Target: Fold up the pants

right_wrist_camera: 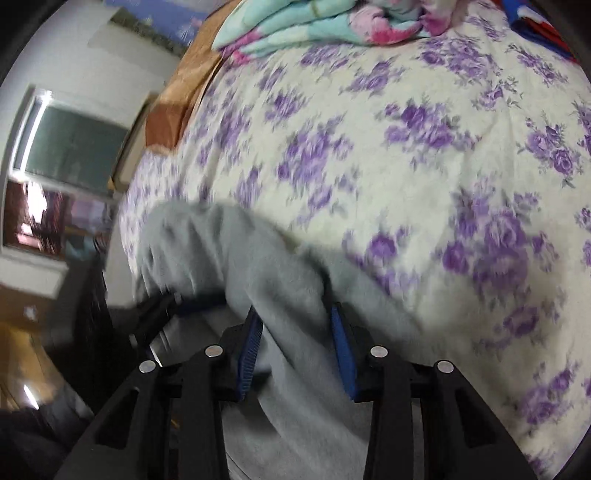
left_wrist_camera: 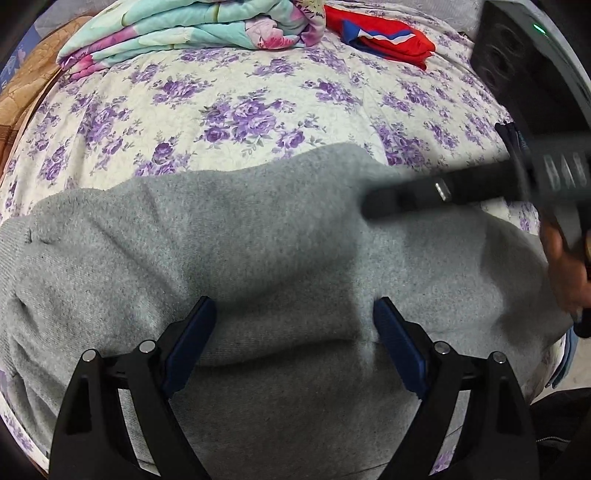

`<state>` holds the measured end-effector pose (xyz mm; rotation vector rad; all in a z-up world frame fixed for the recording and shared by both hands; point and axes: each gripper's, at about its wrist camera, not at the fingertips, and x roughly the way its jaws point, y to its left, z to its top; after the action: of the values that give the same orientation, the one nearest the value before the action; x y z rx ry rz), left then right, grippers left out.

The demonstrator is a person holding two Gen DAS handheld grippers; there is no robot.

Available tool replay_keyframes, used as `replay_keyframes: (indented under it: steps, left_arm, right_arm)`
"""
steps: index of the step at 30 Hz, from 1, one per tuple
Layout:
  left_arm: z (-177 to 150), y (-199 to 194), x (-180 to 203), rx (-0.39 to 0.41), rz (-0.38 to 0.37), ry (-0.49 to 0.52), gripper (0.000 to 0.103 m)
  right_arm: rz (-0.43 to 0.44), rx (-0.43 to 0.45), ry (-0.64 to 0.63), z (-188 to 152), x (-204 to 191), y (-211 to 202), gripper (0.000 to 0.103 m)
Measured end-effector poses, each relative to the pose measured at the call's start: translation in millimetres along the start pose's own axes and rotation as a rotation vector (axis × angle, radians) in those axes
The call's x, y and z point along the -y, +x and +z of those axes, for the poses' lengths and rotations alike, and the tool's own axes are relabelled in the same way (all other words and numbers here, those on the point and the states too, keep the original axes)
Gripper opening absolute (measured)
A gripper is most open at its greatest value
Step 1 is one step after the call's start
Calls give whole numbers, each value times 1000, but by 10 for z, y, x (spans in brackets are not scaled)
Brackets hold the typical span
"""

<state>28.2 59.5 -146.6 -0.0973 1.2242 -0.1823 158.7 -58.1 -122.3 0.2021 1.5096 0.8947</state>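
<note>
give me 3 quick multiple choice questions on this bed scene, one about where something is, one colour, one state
1. Where does the red garment lie?
A. far side of the bed, beside the folded quilt
B. under the pants
C. in the left claw

2. What colour are the pants?
A. blue
B. grey
C. brown

3. How is the left claw?
A. shut on the quilt
B. open over the pants
C. out of view

Answers: 1 A, it lies next to the quilt; 2 B, the fleece is grey; 3 B, its fingers stand wide apart above the fabric.

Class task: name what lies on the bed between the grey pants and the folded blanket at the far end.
Only bare floral bedsheet lies between the grey pants and the folded blanket; the left wrist view shows it clearly.
</note>
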Motion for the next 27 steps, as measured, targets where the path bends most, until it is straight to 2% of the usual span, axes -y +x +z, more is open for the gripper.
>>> replay_keyframes:
  steps: [4, 5, 6, 7, 9, 12, 13, 15, 17, 18, 20, 21, 22, 23, 24, 25, 26, 27]
  left_arm:
    - [-34, -22, -15, 8, -8, 7, 86]
    - [-42, -30, -21, 10, -11, 7, 86]
    - [-57, -45, -36, 12, -15, 4, 86]
    - [-62, -54, -48, 13, -20, 1, 86]
    - [-85, -102, -84, 14, -35, -4, 85]
    - [-165, -207, -105, 35, -13, 33, 85]
    - [-205, -227, -86, 42, 36, 70, 85]
    - [-271, -135, -138, -12, 98, 62, 88]
    - [-288, -146, -204, 7, 59, 34, 88]
    - [-285, -156, -201, 9, 60, 40, 88]
    - [-274, -150, -179, 2, 68, 48, 88]
    - [-275, -148, -179, -1, 66, 47, 88]
    - [-272, -142, -172, -5, 65, 50, 88]
    - [-267, -144, -172, -11, 65, 56, 88]
    - [-253, -162, -159, -19, 65, 61, 87]
    - [-241, -184, -159, -25, 59, 53, 87]
    - [-217, -222, -168, -28, 43, 39, 87]
    - [-183, -297, -169, -21, 1, 16, 87]
  right_arm:
    - [104, 46, 128, 217, 116, 55, 44]
    - [105, 28, 139, 241, 125, 117, 39]
    - [72, 4, 131, 244, 122, 163, 16]
    - [47, -29, 135, 253, 116, 230, 12]
    - [70, -49, 151, 237, 138, 231, 9]
    - [33, 91, 136, 340, 105, -101, 8]
    - [-2, 130, 108, 360, 53, -130, 8]
    - [-166, 158, 17, 420, 8, -32, 8]
    - [-221, 127, -32, 441, 66, 143, 8]
    - [-235, 144, -65, 423, 58, 173, 7]
    - [-276, 136, -143, 425, -28, 148, 8]
    - [-275, 129, -151, 443, -37, 130, 12]
    - [-284, 137, -144, 450, -23, 31, 22]
    - [-330, 168, -134, 444, -15, -64, 49]
    - [-451, 241, -115, 411, 40, -289, 51]
    - [-538, 280, -88, 377, 102, -457, 45]
    - [-545, 300, -46, 316, 168, -654, 40]
    - [-484, 313, -32, 245, 167, -759, 37]
